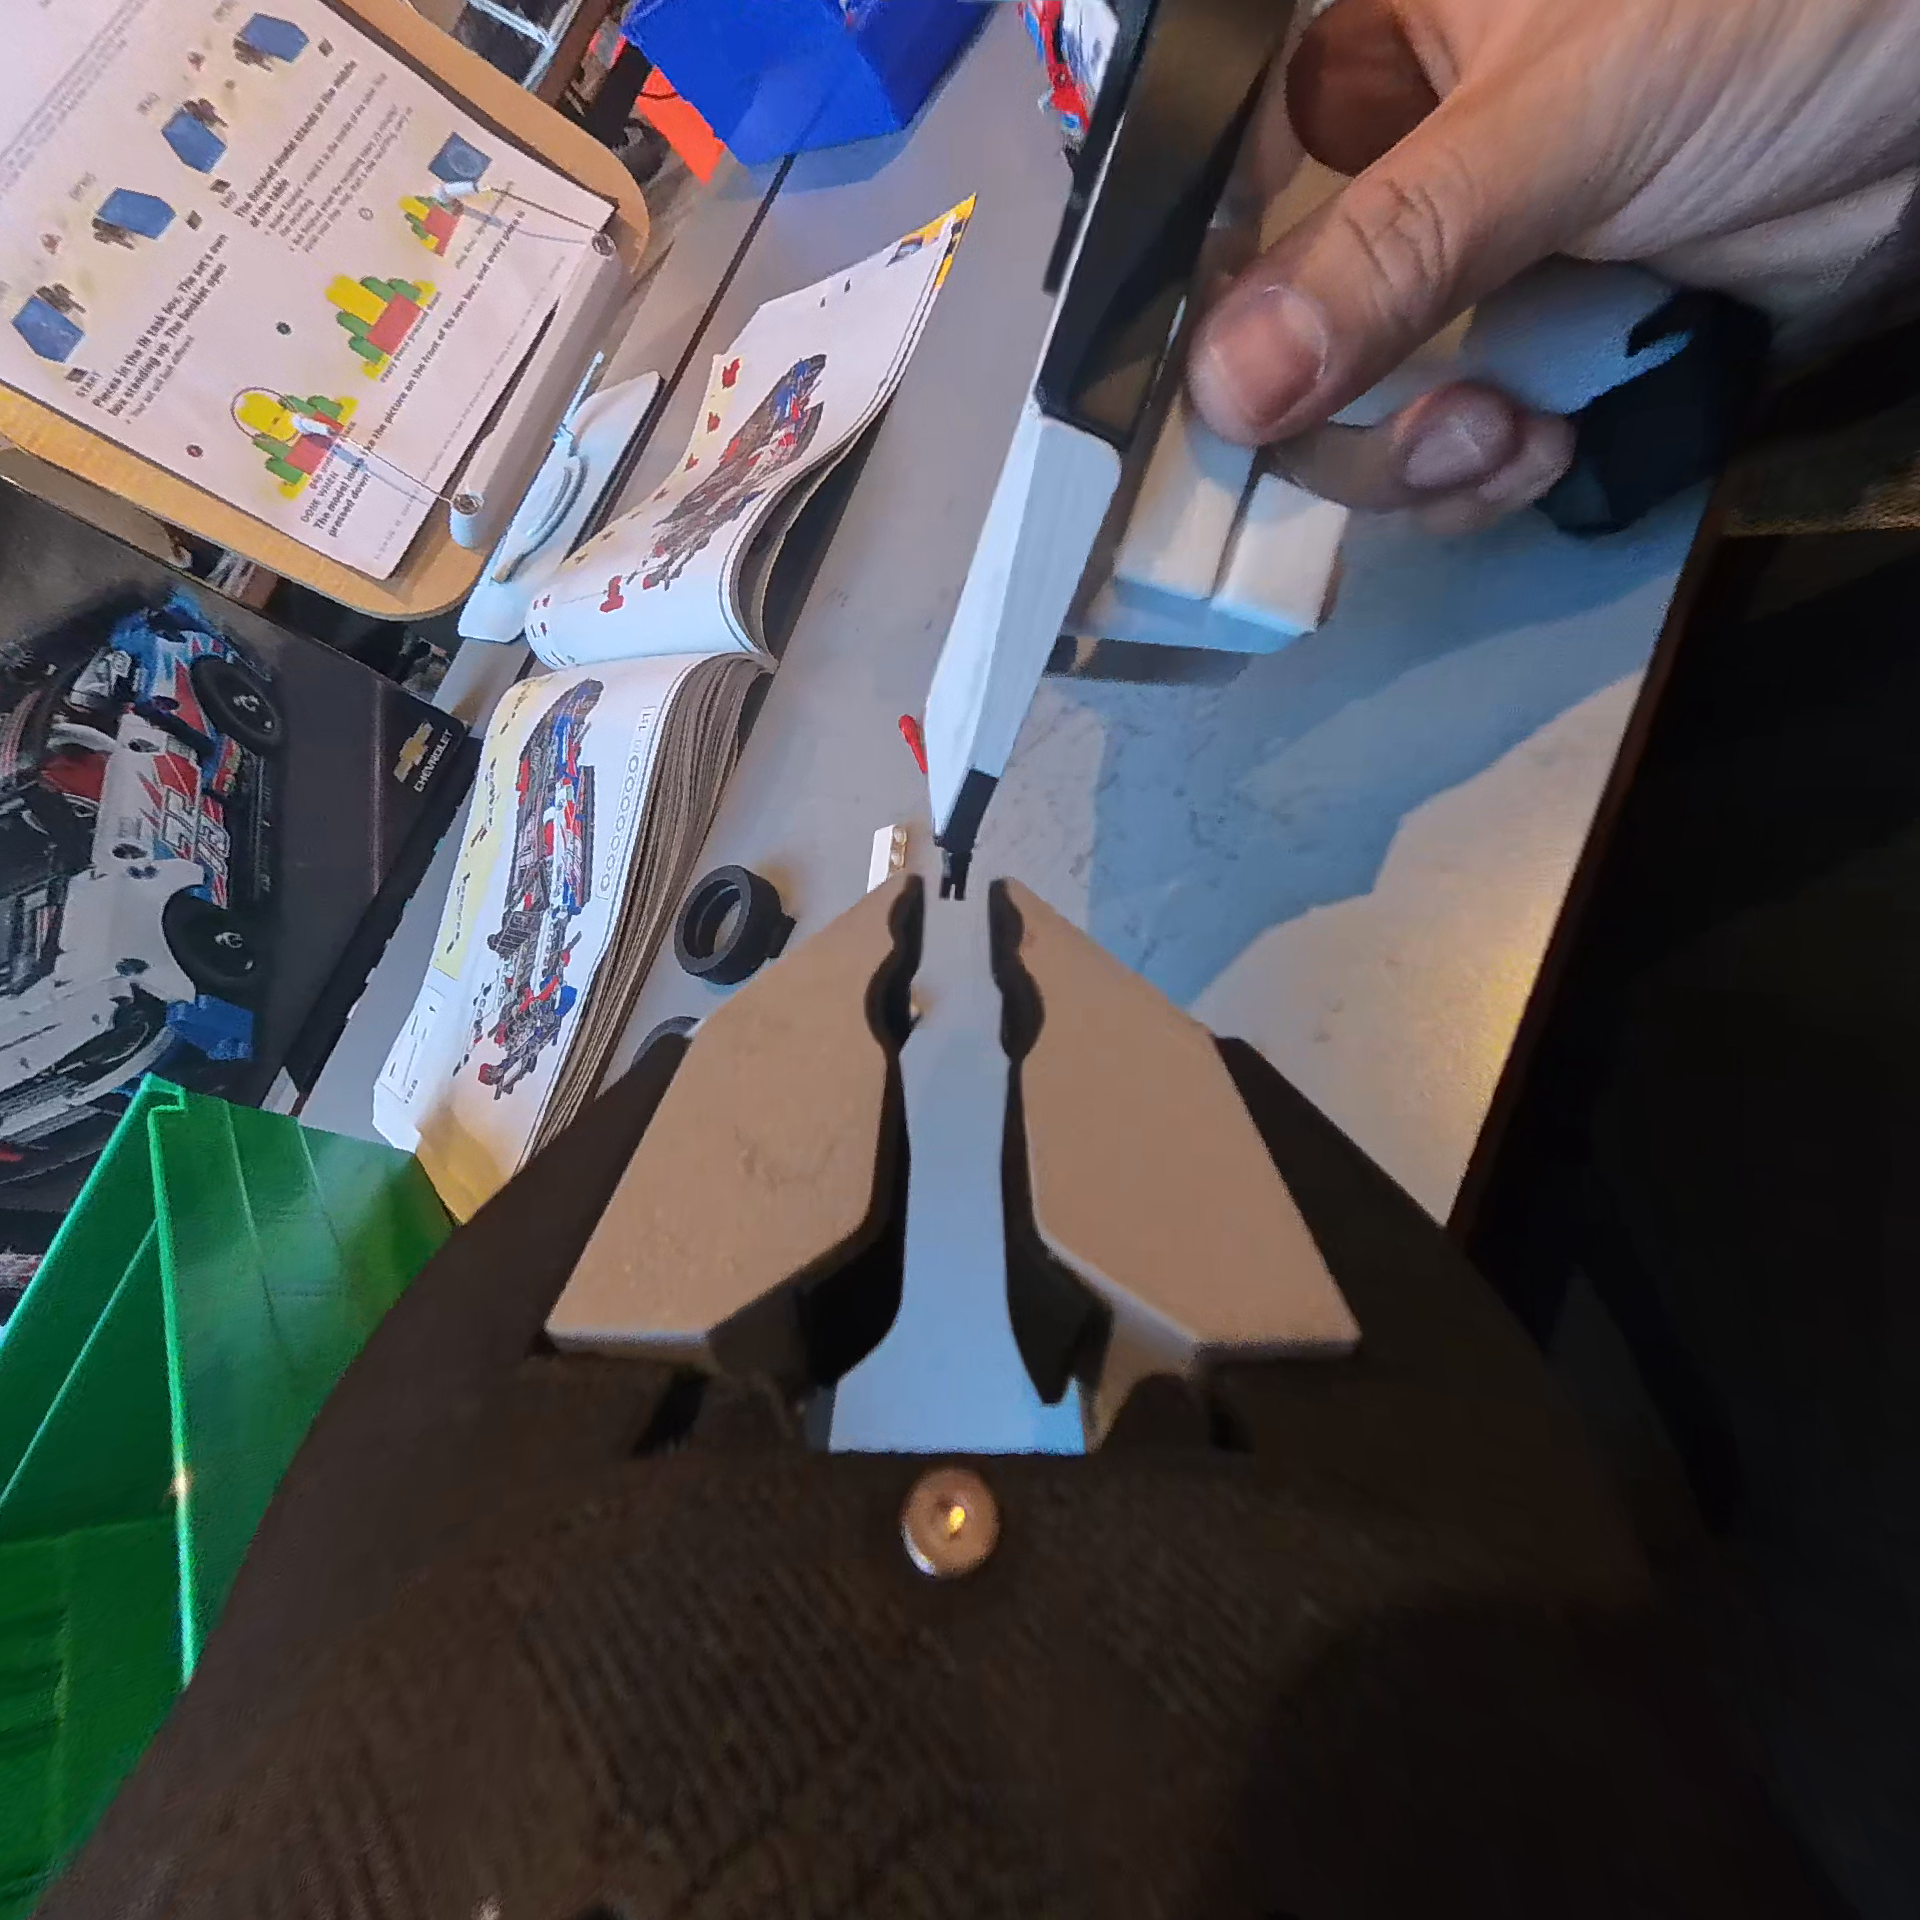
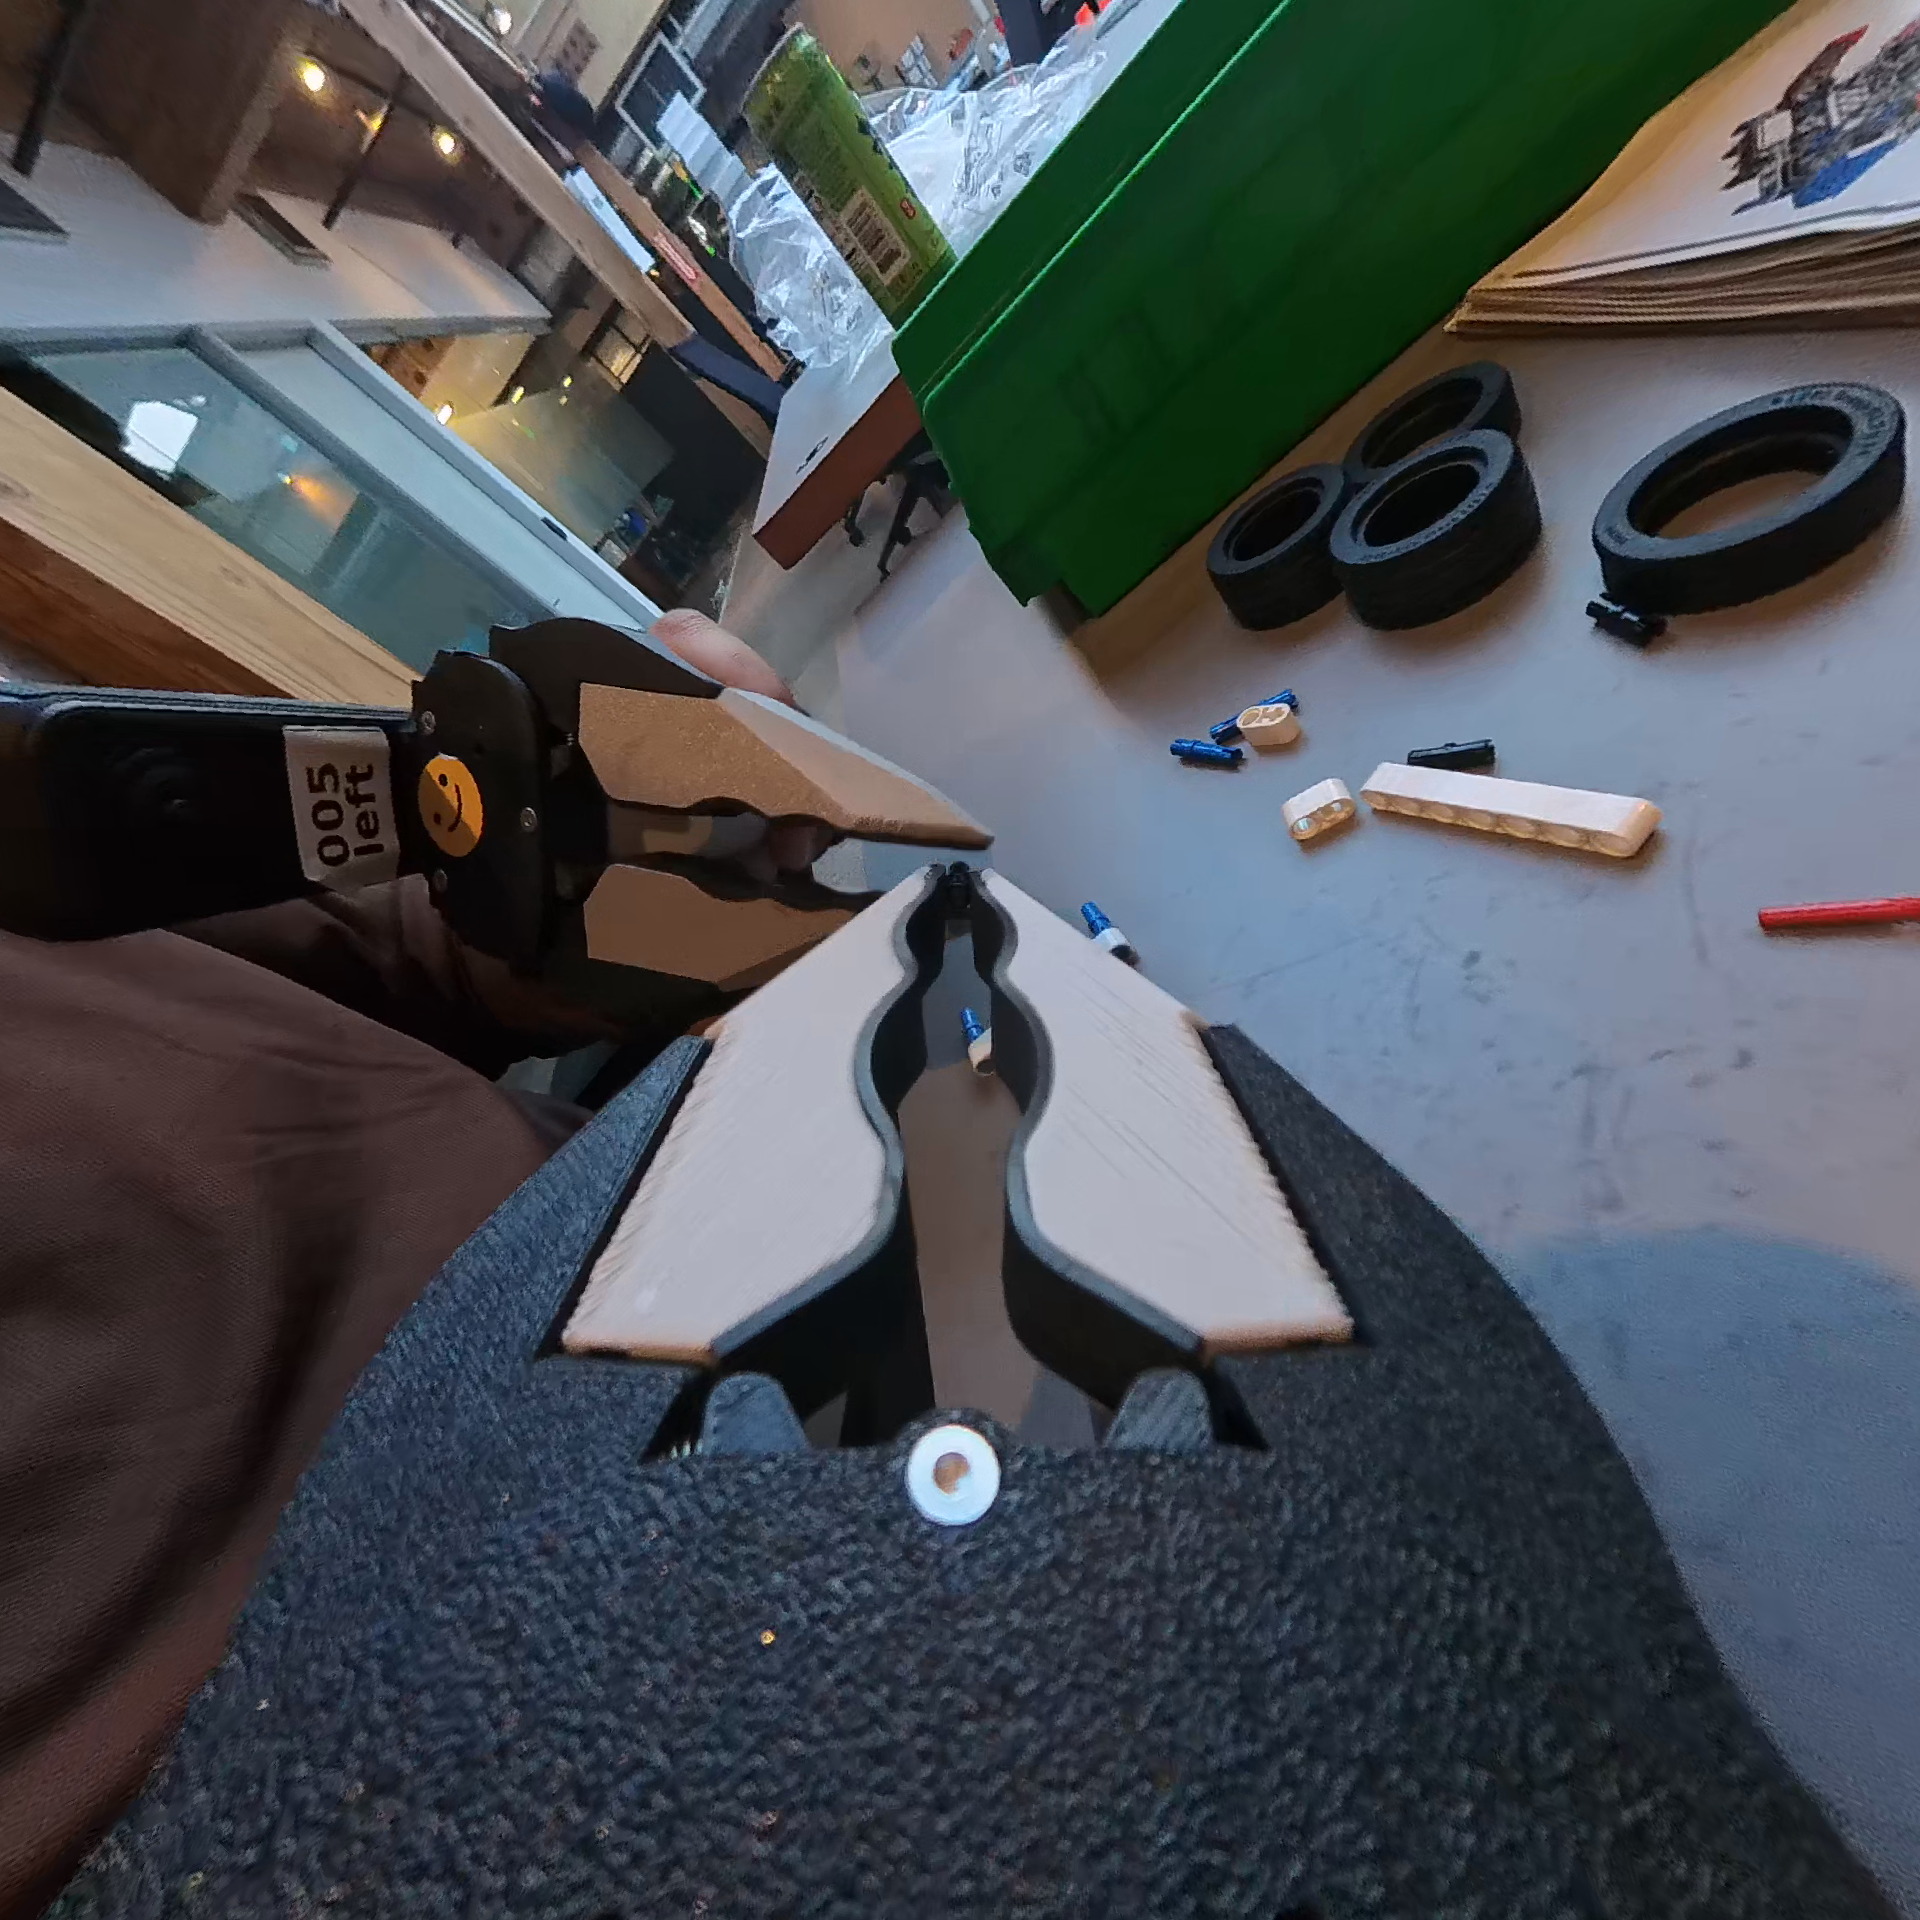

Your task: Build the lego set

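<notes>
The right gripper [image 2: 954, 878] pinches a small black pin [image 2: 953, 883] at its tips. The left gripper [image 1: 954, 896], jaws narrowly parted and empty, sits just beside that pin [image 1: 952, 871].

Right tool [image 2: 954, 883] pinched shut; left tool [image 1: 956, 899] slightly parted.

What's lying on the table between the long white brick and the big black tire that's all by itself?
A small black peg lies just above the long white brick; another black connector touches the lone tire. Otherwise bare grey table, seen in the right wrist view.
</notes>
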Available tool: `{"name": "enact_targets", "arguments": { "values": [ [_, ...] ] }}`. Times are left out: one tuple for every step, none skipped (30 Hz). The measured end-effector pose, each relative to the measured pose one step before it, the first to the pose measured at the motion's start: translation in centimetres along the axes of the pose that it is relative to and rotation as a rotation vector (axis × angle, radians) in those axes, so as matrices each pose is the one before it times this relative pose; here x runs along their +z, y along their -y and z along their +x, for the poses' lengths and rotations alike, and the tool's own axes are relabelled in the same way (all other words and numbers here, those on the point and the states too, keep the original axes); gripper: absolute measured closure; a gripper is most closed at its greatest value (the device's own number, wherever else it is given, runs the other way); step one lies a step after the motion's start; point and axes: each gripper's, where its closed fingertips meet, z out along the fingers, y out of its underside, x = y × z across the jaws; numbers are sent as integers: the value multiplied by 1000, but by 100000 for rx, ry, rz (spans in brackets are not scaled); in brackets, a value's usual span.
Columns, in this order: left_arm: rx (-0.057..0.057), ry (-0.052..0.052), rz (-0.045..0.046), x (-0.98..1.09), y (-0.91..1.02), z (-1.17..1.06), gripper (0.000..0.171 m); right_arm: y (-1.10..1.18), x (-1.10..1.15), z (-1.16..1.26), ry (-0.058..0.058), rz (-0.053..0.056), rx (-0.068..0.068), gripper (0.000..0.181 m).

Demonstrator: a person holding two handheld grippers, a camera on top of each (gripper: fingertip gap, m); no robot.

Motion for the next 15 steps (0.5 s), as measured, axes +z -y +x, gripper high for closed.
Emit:
{"name": "enact_targets", "arguments": {
  "values": [
    [48, -229, -1244, 118, -233, 56, 159, -50, 8, 49, 172, -73, 438, 178],
    [67, -608, -1446, 146, -245, 107, 156, -1, 9, 13, -1, -18, 18, 178],
    [152, -496, -1223, 136, -216, 99, 156, 21, -2, -1, -110, -68, -159, 178],
    [292, -193, -780, 85, -144, 73, 155, 23, -4, 10, -282, -69, -376, 178],
    [453, -60, -366, 29, -66, 52, 155, -1, 2, 32, -398, -264, -471, 178],
    [716, -953, 566, -59, 76, 184, 152, -64, -13, 48, -442, -450, -329, 178],
    [135, 5, 1256, -105, 189, 32, 153, -72, -8, 61, -391, -333, -127, 178],
    [282, 351, 874, -93, 151, -44, 156, -57, -15, 46, -188, -187, 95, 178],
    [491, 1016, 174, -57, 75, -166, 161, -19, -10, -24, 268, -56, 305, 178],
    [831, 758, -113, -12, 12, -96, 166, -3, 1, -22, 232, -9, 252, 178],
    [892, 842, -174, 18, 21, -89, 168, -11, 21, -20, 115, -118, 37, 178],
    [724, 581, -57, 24, 22, -57, 168, -12, 23, -41, 224, -196, 7, 178],
    [350, 242, -77, 24, 23, -13, 169, -31, 24, -28, 113, -230, 39, 178],
    [223, 292, -71, -6, 15, -30, 169, 7, 11, -10, -2, 27, -58, 178],
    [188, 167, 200, -13, 23, -22, 169, 12, -13, -24, 159, -2, 46, 178]
  ]
}}
